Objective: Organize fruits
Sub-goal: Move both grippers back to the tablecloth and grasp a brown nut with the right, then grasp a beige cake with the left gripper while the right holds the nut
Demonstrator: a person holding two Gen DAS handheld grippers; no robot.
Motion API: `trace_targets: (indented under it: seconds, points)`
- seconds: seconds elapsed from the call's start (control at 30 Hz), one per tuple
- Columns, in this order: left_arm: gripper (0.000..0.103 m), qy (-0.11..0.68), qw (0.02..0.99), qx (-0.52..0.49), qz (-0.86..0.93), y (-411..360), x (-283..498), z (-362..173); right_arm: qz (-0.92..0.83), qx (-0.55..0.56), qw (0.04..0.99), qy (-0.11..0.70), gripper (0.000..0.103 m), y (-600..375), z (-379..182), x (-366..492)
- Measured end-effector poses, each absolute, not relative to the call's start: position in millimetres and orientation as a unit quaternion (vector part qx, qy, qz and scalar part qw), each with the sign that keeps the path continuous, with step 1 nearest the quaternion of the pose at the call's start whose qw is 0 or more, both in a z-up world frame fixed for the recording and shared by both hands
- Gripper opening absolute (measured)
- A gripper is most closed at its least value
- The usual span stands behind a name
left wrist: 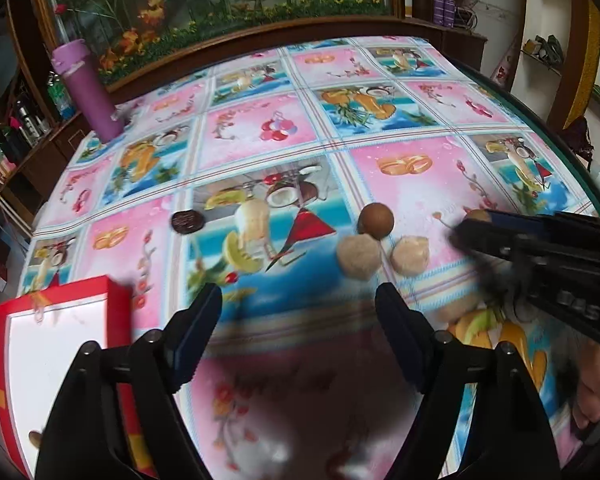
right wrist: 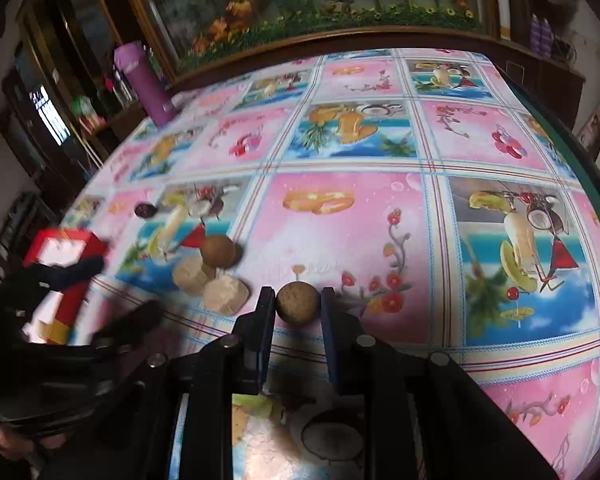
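A round brown fruit point(right wrist: 298, 303) sits between the fingers of my right gripper point(right wrist: 298, 300), which is shut on it just above the tablecloth. The right gripper also shows in the left wrist view point(left wrist: 466, 226), with the fruit point(left wrist: 476, 215) at its tip. On the cloth lie another brown round fruit point(left wrist: 375, 220) point(right wrist: 219, 251), two pale lumpy fruits point(left wrist: 358, 257) point(left wrist: 410, 254) point(right wrist: 225, 294) and a dark round fruit point(left wrist: 186, 221) point(right wrist: 145, 210). My left gripper point(left wrist: 300, 300) is open and empty, just in front of the pale fruits. It shows blurred at the left of the right wrist view point(right wrist: 112, 292).
A red box with a white inside point(left wrist: 56, 344) point(right wrist: 66, 256) lies at the near left. A purple bottle point(left wrist: 88, 88) point(right wrist: 142, 80) stands at the table's far left corner. The table's green edge point(left wrist: 580, 160) curves along the right. A planter with flowers runs behind.
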State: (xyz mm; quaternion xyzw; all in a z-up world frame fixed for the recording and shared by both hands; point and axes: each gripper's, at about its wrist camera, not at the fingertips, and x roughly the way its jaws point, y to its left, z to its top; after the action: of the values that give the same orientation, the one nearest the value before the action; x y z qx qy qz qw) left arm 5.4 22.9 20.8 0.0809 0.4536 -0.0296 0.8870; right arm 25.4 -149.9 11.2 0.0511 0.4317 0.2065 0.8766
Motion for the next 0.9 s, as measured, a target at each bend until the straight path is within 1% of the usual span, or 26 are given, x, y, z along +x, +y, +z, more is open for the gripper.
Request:
trace_targets:
  seconds: [0.27, 0.37, 0.43, 0.47, 0.5, 0.53, 0.57, 0.6, 0.7, 0.9]
  points:
    - [0.078, 0.474, 0.877, 0.07, -0.035, 15, 23, 9, 0.201, 0.08, 0.877, 0.43, 0.021, -162, 14, 31]
    - [0.076, 0.472, 0.878, 0.067, -0.036, 12, 29, 7, 0.203, 0.079, 0.877, 0.428, 0.021, -161, 15, 30]
    - [0.067, 0.471, 0.879, 0.058, -0.042, 11, 32, 7, 0.206, 0.078, 0.877, 0.428, 0.021, -160, 15, 29]
    - [0.066, 0.471, 0.88, 0.056, -0.044, 11, 33, 7, 0.206, 0.077, 0.877, 0.428, 0.021, -160, 15, 29]
    - [0.061, 0.469, 0.88, 0.052, -0.045, 10, 34, 7, 0.207, 0.077, 0.877, 0.427, 0.021, -160, 15, 29]
    - [0.055, 0.468, 0.881, 0.047, -0.049, 10, 33, 7, 0.207, 0.076, 0.877, 0.427, 0.021, -159, 15, 29]
    - [0.05, 0.468, 0.881, 0.041, -0.056, 9, 33, 7, 0.208, 0.075, 0.877, 0.427, 0.021, -159, 15, 29]
    - [0.043, 0.467, 0.881, 0.038, -0.061, 7, 33, 8, 0.208, 0.071, 0.877, 0.428, 0.021, -158, 14, 29]
    - [0.03, 0.462, 0.883, 0.043, -0.066, 1, 30, 8, 0.207, 0.06, 0.878, 0.427, 0.021, -154, 14, 28]
    - [0.03, 0.45, 0.891, 0.036, -0.051, 4, 20, 14, 0.206, 0.035, 0.88, 0.427, 0.021, -145, 12, 23]
